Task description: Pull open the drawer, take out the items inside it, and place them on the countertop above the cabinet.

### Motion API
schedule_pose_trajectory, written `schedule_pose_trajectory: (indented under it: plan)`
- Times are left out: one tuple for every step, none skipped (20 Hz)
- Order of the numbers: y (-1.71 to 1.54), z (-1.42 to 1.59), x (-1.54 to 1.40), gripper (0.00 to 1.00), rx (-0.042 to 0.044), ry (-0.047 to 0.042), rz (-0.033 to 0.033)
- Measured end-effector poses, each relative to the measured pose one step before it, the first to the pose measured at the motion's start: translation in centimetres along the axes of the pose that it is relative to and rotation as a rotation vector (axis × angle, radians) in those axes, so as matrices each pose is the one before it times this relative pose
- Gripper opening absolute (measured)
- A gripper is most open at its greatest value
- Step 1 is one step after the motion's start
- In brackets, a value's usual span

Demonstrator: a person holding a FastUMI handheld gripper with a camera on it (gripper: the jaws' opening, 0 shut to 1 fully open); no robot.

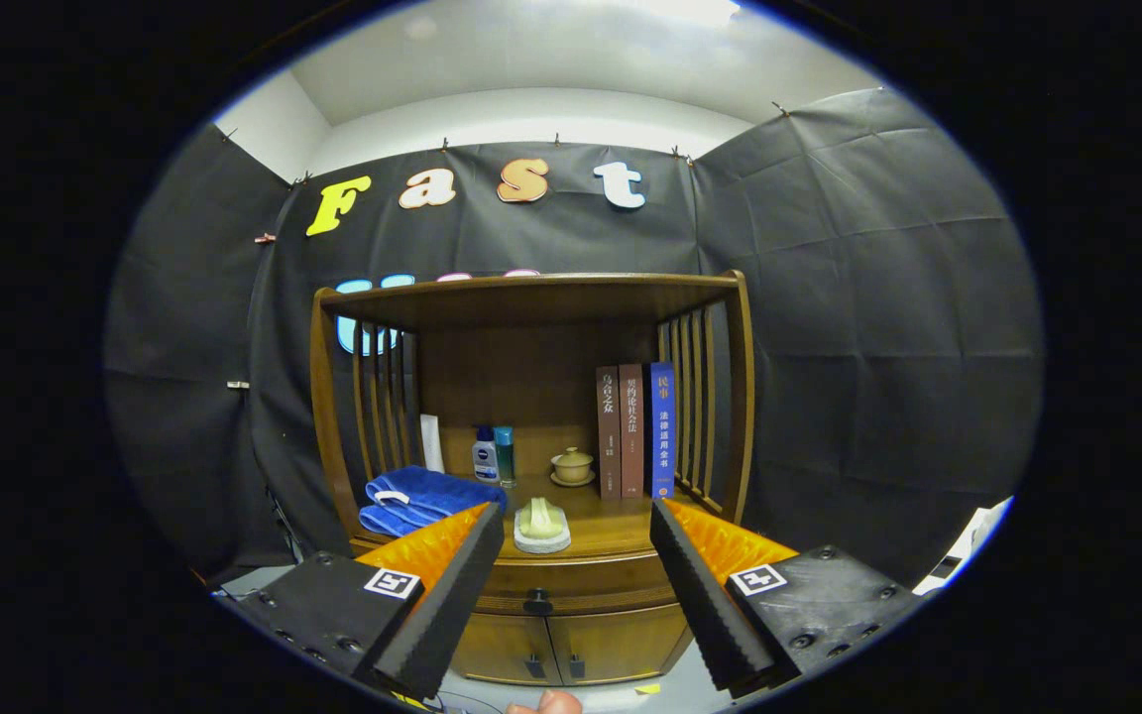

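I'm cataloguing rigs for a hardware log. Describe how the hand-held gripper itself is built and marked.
The hand-held gripper has two long wedge-shaped fingers with ribbed, sawtooth inner faces. Each is mounted on a black block fastened with screws, and each block carries a small square black-and-white marker tag. No cables are visible.

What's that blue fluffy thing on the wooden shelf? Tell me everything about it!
It is a folded blue towel, soft and fuzzy like terry cloth, with a small white tag on top. It lies flat in thick layers on the wooden countertop, by the slatted side, with two small bottles just behind it. One corner is hidden behind a finger of the open gripper, which is not touching it.
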State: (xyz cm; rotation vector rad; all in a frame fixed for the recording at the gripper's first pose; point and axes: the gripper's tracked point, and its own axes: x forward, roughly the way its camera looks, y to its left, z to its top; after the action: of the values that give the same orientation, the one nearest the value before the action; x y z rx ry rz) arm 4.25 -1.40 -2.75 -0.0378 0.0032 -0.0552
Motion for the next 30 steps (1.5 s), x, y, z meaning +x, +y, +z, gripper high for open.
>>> schedule_pose_trajectory:
  plan:
    - [-0.112, 0.17, -0.244, 0.97, -0.00659, -0.0024, -0.003]
    - [0.034, 0.166, -0.199, 0.98, -0.00259, 0.00066, 0.00217]
    - [0.235, 0.178, -0.098, 0.98, 0.00543, -0.0065, 0.00644]
    - [0.218, 0.022, -0.066, 0.98, 0.0062, -0.00379, 0.00945]
    - [0.108, -0.023, 0.033, 0.98, 0.00235, -0.00102, 0.00509]
    - [-0.214, -0.205, -0.251, 0.98, 0.00075, 0.00039, 0.00315]
    - [-0.09, -0.172, -0.018, 0.98, -0.00359, 0.00425, -0.00003]
    - [-0.018, -0.108, 0.07, 0.98, -0.00439, 0.00067, 0.0009]
    - [0.011, 0.014, -0.055, 0.98, -0.00447, -0.00098, 0.00272]
    - [0.088, -0.032, 0.052, 0.98, -0.00366, 0.00144, 0.00171]
    - [0.047, -0.089, -0.008, 0.98, -0.00402, 0.00376, 0.00196]
    - [-0.093, -0.096, 0.013, 0.98, -0.00276, 0.00298, -0.00109]
    - [-0.044, 0.002, 0.01, 0.98, -0.00051, 0.00025, -0.00143]
    - [-0.036, -0.006, -0.04, 0.98, 0.00029, 0.00151, -0.00119]
    - [-0.038, 0.072, -0.026, 0.98, 0.00091, -0.00239, -0.00125]
    - [-0.058, 0.025, -0.017, 0.98, 0.00108, -0.00133, -0.00115]
    - [-0.071, 0.071, -0.003, 0.98, -0.00002, -0.00256, -0.00178]
    - [-0.133, 0.027, 0.016, 0.98, 0.00001, -0.00099, -0.0025]
    - [-0.044, -0.006, -0.062, 0.98, 0.00068, -0.00049, -0.00013]
    - [0.035, 0.038, -0.052, 0.98, 0.0017, -0.00155, 0.00074]
    - [0.022, 0.074, -0.024, 0.98, 0.001, -0.00092, 0.00128]
    - [-0.106, -0.059, 0.118, 0.98, -0.00269, 0.00066, -0.00207]
    - [-0.102, -0.059, -0.013, 0.98, -0.0044, 0.00073, -0.00258]
    - [-0.109, 0.019, -0.015, 0.98, -0.00248, 0.00186, -0.00334]
    - [0.006, -0.023, -0.065, 0.98, 0.00004, 0.00247, -0.00004]
    - [0.009, -0.112, 0.019, 0.98, 0.00027, 0.00155, 0.00028]
    - [0.004, -0.005, -0.016, 0.98, 0.00005, -0.00062, -0.00114]
    - [-0.098, -0.025, 0.004, 0.98, 0.00007, -0.00016, -0.00173]
    - [-0.07, 0.003, -0.039, 0.98, 0.0009, 0.00076, -0.00212]
    - [-0.13, -0.045, 0.06, 0.98, 0.00138, 0.00092, -0.00224]
